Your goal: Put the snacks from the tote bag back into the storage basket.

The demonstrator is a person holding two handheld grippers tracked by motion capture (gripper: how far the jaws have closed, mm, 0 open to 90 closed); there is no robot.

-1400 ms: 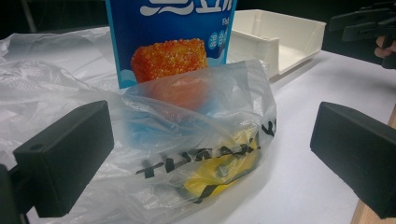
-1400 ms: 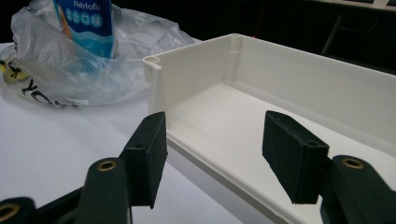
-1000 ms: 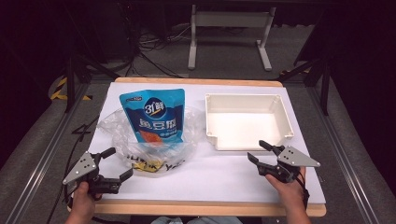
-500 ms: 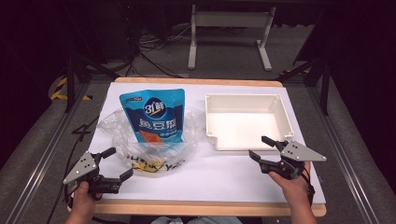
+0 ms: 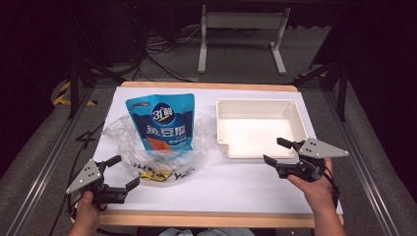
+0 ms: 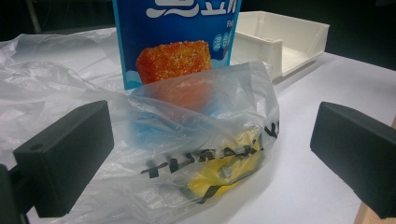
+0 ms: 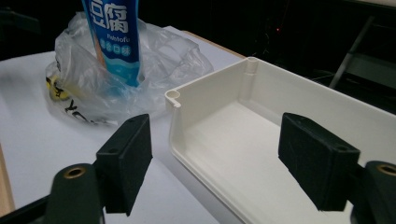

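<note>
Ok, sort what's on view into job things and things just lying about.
In the job:
- blue snack pouch
- clear plastic bag
- white tray
- left tongs, right tongs, both open

Lying about:
- metal stand on the floor
- floor cables

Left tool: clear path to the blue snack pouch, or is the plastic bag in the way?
Probably not a clean path. The left tool is open, but the clear plastic bag lies between it and the blue snack pouch, covering the pouch's lower part; the upper part is bare.

Left tongs (image 5: 119, 172) black with grey three-cornered top plate, rectangular matte-black pads (image 6: 65, 156), right tongs (image 5: 281, 151) of matching build, brass-coloured inserts at jaw bases, dark cable trailing at 5 o'clock, forearms unsleeved.
</note>
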